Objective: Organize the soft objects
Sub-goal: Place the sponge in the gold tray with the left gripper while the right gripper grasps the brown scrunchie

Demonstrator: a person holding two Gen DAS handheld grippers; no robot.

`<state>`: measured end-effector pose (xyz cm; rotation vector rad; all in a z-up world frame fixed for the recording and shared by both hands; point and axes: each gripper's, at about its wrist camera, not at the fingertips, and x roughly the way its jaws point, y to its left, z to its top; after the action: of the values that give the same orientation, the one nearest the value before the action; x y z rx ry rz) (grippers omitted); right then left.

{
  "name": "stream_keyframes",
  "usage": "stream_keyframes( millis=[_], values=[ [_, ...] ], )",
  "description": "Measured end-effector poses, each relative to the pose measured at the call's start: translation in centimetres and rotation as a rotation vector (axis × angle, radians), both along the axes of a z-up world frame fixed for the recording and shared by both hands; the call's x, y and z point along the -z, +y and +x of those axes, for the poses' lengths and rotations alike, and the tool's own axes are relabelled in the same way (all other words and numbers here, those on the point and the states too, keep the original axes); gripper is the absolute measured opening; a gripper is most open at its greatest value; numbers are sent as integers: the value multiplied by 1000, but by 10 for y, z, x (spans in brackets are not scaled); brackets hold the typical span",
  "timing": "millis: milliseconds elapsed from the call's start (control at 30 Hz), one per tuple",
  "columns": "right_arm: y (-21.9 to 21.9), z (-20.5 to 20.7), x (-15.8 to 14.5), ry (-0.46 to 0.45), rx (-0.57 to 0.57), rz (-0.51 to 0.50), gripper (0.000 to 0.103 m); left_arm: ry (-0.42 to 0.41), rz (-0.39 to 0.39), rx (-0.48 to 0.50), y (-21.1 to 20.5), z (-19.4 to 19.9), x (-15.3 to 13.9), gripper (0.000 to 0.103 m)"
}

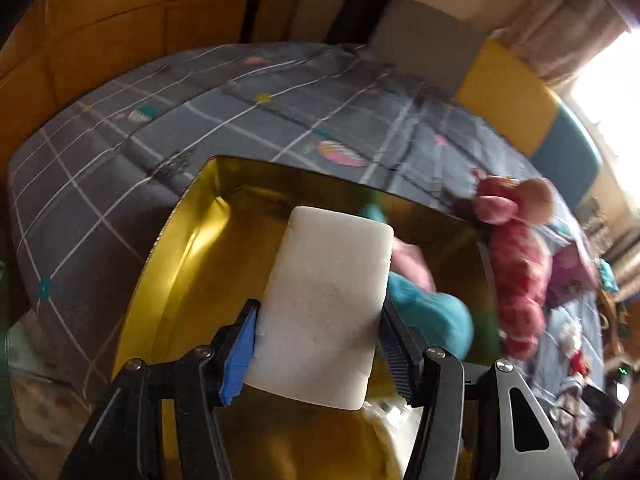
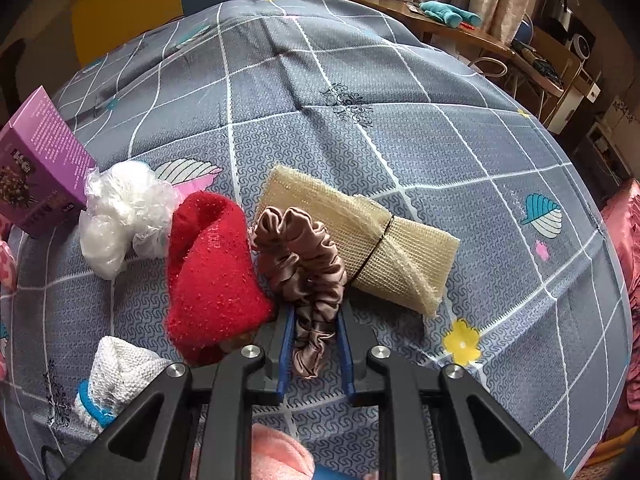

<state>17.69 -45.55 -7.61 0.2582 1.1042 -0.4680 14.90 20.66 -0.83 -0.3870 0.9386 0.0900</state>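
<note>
My left gripper (image 1: 318, 336) is shut on a white sponge block (image 1: 324, 304), held over a gold tin (image 1: 192, 240) on the bed. Teal and pink soft things (image 1: 432, 312) lie inside the tin, blurred. A pink plush toy (image 1: 516, 264) rests along the tin's right rim. In the right wrist view my right gripper (image 2: 314, 332) is shut on the near end of a brown satin scrunchie (image 2: 304, 264) lying on the bedspread. A red knitted piece (image 2: 208, 268) touches it on the left and a beige mesh roll (image 2: 360, 240) on the right.
A crumpled clear plastic bag (image 2: 124, 216) and a purple box (image 2: 36, 172) lie at the left, a white knit cloth with blue trim (image 2: 116, 380) and a pink fleece piece (image 2: 276, 456) near me. A cluttered desk (image 2: 480, 36) stands beyond the grey checked bedspread (image 2: 360, 100).
</note>
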Motion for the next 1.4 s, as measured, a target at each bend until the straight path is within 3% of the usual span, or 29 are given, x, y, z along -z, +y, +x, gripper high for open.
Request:
stream_keyframes(
  millis=[200,367,567,867,1133,1300,1400],
  values=[
    [5,0,-1,7,-26,-37,18,103,12,-59,4,43,41,63],
    [11,1,-2,14,-44,-65,17,106,91,-62,-3,51,49,73],
    [15,0,-9,6,-47,-85,15,39,197,-55,-4,30,28,78],
    [33,-8,-41,-138,-87,-123,15,-96,285,18,-32,-33,-16,80],
    [60,-15,-70,-236,-162,-62,15,-167,277,86,-59,-67,-37,86],
    [113,-24,-104,-313,-311,-23,15,-175,264,106,-65,-74,-38,86],
    [153,-26,-118,-347,-421,65,15,-177,239,114,-66,-77,-37,86]
  ],
)
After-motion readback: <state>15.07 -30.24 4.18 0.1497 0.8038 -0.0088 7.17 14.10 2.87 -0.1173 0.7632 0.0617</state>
